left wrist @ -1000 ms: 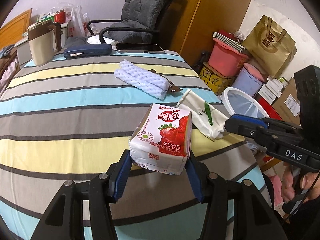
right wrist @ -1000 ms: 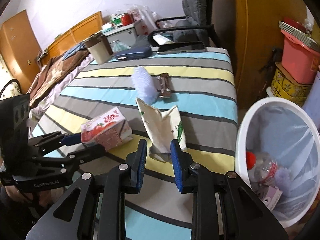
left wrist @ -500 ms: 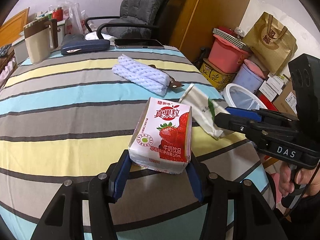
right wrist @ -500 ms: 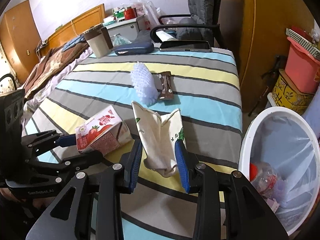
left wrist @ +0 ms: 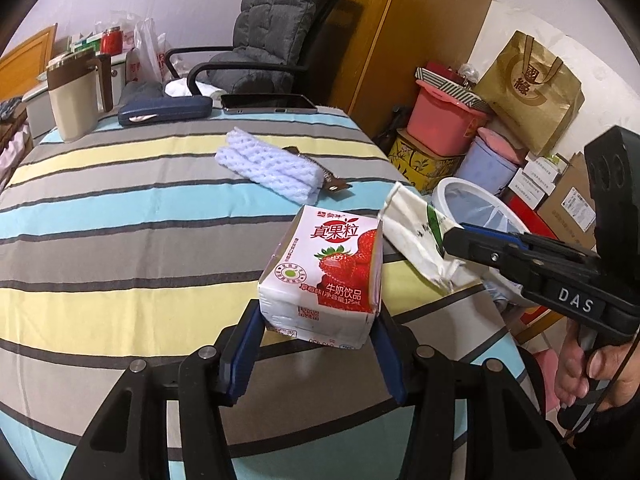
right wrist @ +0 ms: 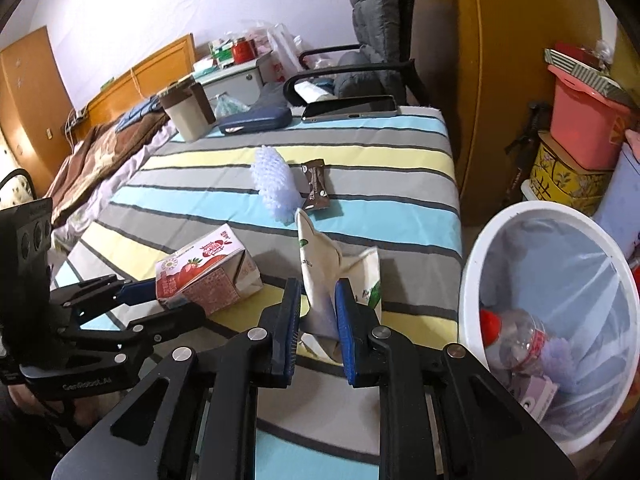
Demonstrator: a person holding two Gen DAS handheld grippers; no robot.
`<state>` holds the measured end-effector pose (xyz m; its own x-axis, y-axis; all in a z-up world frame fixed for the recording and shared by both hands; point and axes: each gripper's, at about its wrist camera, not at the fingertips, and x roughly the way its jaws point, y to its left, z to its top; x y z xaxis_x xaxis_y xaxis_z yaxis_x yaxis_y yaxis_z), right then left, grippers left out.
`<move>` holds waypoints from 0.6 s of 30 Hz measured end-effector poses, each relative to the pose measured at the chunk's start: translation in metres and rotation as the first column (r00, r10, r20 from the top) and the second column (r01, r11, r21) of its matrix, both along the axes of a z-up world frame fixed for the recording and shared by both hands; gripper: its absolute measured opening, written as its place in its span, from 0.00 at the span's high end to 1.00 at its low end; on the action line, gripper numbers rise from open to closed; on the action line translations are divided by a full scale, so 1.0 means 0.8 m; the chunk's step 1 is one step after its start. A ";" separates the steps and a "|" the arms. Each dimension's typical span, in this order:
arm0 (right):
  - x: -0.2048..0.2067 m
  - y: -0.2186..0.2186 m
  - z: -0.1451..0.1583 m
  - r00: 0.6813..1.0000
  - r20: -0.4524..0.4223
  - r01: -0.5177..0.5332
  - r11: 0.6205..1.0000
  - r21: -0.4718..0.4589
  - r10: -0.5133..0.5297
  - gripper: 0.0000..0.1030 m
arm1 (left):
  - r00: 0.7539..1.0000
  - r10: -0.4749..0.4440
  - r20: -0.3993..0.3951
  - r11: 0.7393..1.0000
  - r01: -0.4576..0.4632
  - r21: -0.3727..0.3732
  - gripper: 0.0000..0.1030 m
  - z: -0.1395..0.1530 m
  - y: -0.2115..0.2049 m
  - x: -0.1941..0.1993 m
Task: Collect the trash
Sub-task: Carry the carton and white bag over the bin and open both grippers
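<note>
My left gripper [left wrist: 316, 330] is shut on a strawberry milk carton [left wrist: 326, 272], held just above the striped tablecloth [left wrist: 120, 216]; the carton also shows in the right wrist view [right wrist: 204, 272]. My right gripper [right wrist: 318, 316] is shut on a crumpled white paper bag with green print [right wrist: 320, 280], lifted off the cloth; the bag shows in the left wrist view [left wrist: 420, 240] too. A white foam net [right wrist: 274, 182] and a brown snack wrapper [right wrist: 315, 184] lie farther back on the table. A white trash bin [right wrist: 560, 320] with a plastic liner stands right of the table and holds a bottle [right wrist: 516, 340].
A beige jug [left wrist: 74, 96], a blue case [left wrist: 164, 109] and a tablet [left wrist: 268, 103] sit at the table's far edge. A grey office chair [left wrist: 260, 40] stands behind. Pink buckets [left wrist: 448, 124], boxes and a gold bag [left wrist: 528, 88] crowd the floor by the bin.
My right gripper has moved forward onto the paper bag, closed on it and lifted it. My left gripper still holds the carton, shifted slightly toward the bin side.
</note>
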<state>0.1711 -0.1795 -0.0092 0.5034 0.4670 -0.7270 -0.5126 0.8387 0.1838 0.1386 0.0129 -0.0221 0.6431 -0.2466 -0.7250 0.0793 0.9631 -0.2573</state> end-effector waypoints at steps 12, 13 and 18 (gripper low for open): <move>-0.015 -0.010 0.018 0.998 0.039 0.042 0.998 0.042 -0.043 0.81 | 0.999 -0.021 0.044 1.000 0.021 -0.001 0.49 0.028 -0.019 -0.015; -0.016 -0.012 0.019 0.998 0.044 0.046 0.998 0.045 -0.048 0.81 | 0.999 -0.024 0.048 1.000 0.024 0.000 0.49 0.030 -0.021 -0.015; -0.019 -0.024 0.024 0.995 0.062 0.074 0.996 0.057 -0.077 0.81 | 0.997 -0.044 0.062 0.999 0.044 0.002 0.49 0.039 -0.035 -0.015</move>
